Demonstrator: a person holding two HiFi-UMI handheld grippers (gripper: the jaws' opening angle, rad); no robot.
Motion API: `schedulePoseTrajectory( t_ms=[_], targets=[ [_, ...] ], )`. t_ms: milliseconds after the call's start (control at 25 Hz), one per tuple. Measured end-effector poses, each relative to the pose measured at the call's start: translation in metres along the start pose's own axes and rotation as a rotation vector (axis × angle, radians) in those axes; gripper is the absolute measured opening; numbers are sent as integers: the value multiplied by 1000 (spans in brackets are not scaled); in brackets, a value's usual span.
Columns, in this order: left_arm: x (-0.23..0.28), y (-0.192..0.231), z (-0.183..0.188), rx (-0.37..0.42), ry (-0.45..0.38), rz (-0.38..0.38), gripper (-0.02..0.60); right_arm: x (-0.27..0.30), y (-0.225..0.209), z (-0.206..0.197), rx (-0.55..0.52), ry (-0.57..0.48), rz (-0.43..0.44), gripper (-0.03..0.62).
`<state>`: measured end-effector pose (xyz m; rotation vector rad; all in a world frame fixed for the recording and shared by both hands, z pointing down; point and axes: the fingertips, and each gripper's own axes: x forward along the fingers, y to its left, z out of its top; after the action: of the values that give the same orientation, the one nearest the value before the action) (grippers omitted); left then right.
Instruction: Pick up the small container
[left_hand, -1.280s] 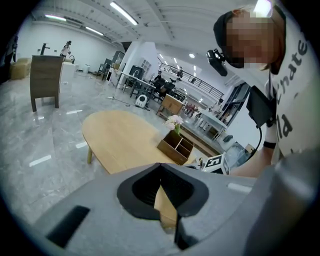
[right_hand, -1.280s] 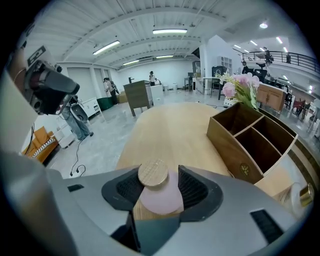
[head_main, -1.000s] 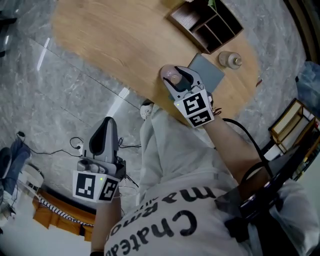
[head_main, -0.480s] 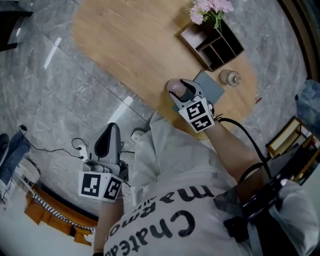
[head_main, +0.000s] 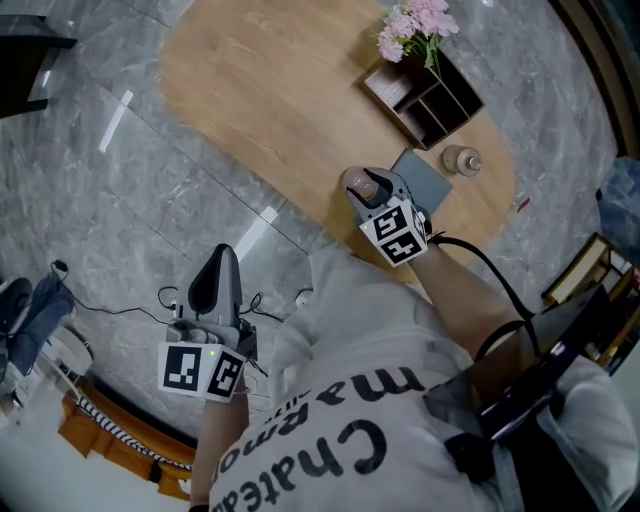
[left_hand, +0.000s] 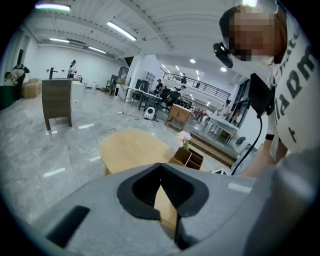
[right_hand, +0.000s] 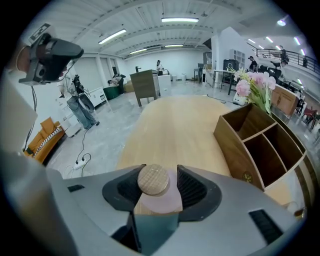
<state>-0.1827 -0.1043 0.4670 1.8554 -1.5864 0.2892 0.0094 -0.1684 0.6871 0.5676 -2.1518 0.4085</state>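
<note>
Small container, pink, cork-lidded, sat gripped in right gripper, jaws closing; left gripper was clenched shut; shirt read "Chatea".

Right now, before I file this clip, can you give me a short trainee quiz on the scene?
1. True or false: the left hand-held gripper holds something.
2. What stands between the right hand-held gripper's jaws: A spoon, B small pink container, C cup?
3. What colour are the flowers by the wooden organiser?
Key: 1 false: shut, empty. 2 B; the jaws are closing with it between them. 3 pink.
</note>
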Motion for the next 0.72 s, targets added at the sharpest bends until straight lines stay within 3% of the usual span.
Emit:
schedulePoseTrajectory(
  t_ms=[400, 720],
  targets=[
    [-37, 18, -12, -4, 8, 77, 14, -2, 7, 3, -76, 64, -23, 133],
    [-38, 13, -5, 10, -16, 72, 14, -3, 5, 2, -72, 112, -16, 127]
  ],
)
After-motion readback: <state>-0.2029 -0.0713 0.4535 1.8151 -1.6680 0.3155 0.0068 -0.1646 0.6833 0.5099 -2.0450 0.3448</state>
